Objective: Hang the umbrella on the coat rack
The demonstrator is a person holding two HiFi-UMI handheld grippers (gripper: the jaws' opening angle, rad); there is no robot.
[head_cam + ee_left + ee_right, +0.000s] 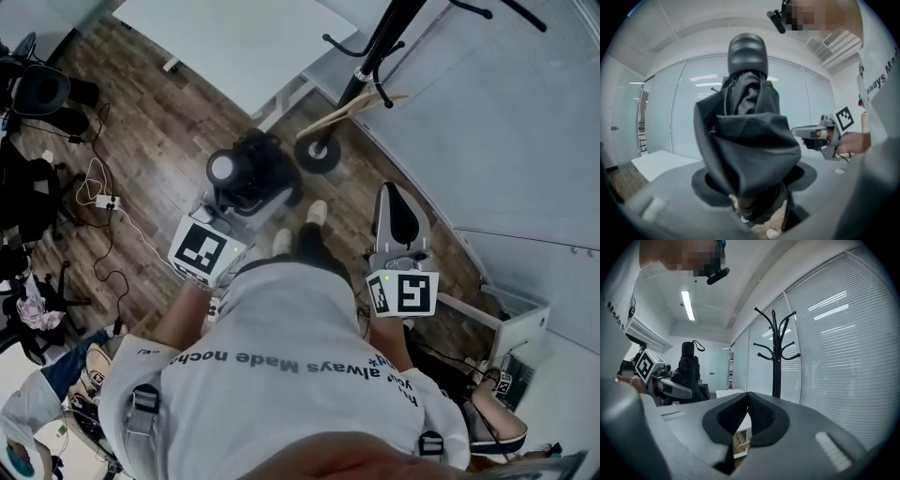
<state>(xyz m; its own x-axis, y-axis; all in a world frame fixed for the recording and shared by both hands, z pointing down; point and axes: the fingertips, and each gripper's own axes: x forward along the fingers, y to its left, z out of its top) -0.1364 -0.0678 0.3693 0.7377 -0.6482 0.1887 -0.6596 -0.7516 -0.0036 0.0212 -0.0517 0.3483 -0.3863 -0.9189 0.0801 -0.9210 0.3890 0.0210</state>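
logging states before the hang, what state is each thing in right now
umbrella: folded, held upright with the handle end up, not on the rack
left gripper: shut on the umbrella
right gripper: shut, nothing between its jaws
coat rack: standing upright, the hooks in view bare

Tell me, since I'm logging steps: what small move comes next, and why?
Probably carry the left hand-held gripper forward and rightward toward the coat rack. It is shut on the folded black umbrella, held upright with its handle on top, well short of the rack's hooks. The right hand-held gripper is shut and empty.
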